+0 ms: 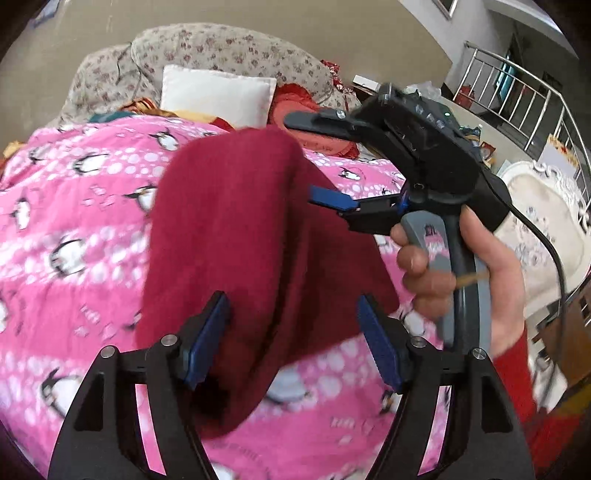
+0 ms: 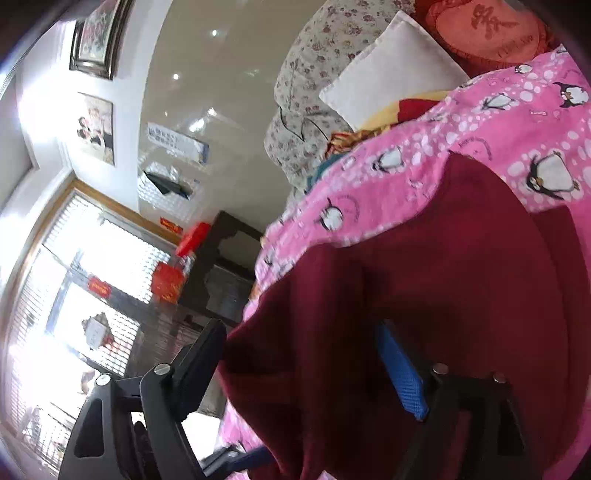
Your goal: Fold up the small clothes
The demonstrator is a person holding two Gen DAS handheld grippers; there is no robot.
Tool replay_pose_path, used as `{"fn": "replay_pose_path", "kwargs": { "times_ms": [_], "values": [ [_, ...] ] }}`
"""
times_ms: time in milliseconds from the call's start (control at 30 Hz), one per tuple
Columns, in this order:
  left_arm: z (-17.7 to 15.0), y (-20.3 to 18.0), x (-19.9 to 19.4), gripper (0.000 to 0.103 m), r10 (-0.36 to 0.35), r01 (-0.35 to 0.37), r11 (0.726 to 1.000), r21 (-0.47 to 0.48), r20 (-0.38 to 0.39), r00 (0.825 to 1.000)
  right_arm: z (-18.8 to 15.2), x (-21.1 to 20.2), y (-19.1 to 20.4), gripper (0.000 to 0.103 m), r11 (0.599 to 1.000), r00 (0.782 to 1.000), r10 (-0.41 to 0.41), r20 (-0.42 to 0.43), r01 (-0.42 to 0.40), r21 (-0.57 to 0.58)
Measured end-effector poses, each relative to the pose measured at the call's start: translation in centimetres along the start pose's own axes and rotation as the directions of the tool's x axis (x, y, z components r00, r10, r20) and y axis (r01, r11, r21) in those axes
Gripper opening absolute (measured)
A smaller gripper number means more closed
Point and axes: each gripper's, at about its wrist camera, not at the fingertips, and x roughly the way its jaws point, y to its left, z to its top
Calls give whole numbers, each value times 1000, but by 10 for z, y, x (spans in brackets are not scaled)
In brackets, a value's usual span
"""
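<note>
Both jaws stand apart: left gripper (image 1: 291, 339) straddling the maroon garment (image 1: 236, 236), right gripper (image 1: 317, 158) draped, ready to fold

This is a lived-in home. A pink penguin-print blanket (image 1: 74, 221) covers a floral-upholstered sofa (image 1: 207, 48) with a white cushion (image 1: 218, 94). Framed pictures (image 2: 98, 35) hang beside a bright window (image 2: 74, 280), and a steel stair railing (image 1: 524, 99) stands nearby.
</note>
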Motion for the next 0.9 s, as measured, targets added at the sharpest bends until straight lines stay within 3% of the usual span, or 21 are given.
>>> {"fn": "replay_pose_path", "kwargs": {
  "times_ms": [133, 300, 433, 500, 533, 567, 633, 767, 900],
  "values": [
    [-22, 21, -13, 72, 37, -36, 999, -39, 11, 999, -15, -12, -16, 85, 998, 998, 59, 36, -60, 18],
    [-42, 28, 12, 72, 10, -15, 995, -97, -50, 999, -35, -2, -16, 86, 996, 996, 87, -30, -87, 7],
    [-50, 14, 20, 73, 26, -28, 999, -42, -41, 999, -44, -8, 5, 90, 994, 999, 42, 9, -40, -100],
    [-51, 9, 24, 76, 30, -31, 999, -29, -40, 999, -46, 6, 17, 90, 983, 999, -25, -26, 20, -184],
    [-52, 7, 27, 77, 31, -32, 999, -30, -39, 999, -46, 17, 21, 85, 972, 996, -69, -51, 56, -227],
    [-52, 6, 30, 77, 31, -32, 999, -32, -40, 999, -45, 29, 25, 53, 958, 991, -120, -68, 97, -270],
    [-51, 4, 29, 77, 39, -41, 999, -36, -43, 998, -44, 40, 38, 25, 901, 973, -225, -45, 190, -391],
    [-36, -3, 5, 77, -52, 51, 997, -62, -17, 999, -36, 15, 77, 18, 816, 977, -212, 10, 183, -548],
    [-21, -20, -16, 77, -176, 177, 984, -30, 16, 984, -18, -16, 75, 17, 729, 952, -297, 68, 272, -628]
  ]
}}
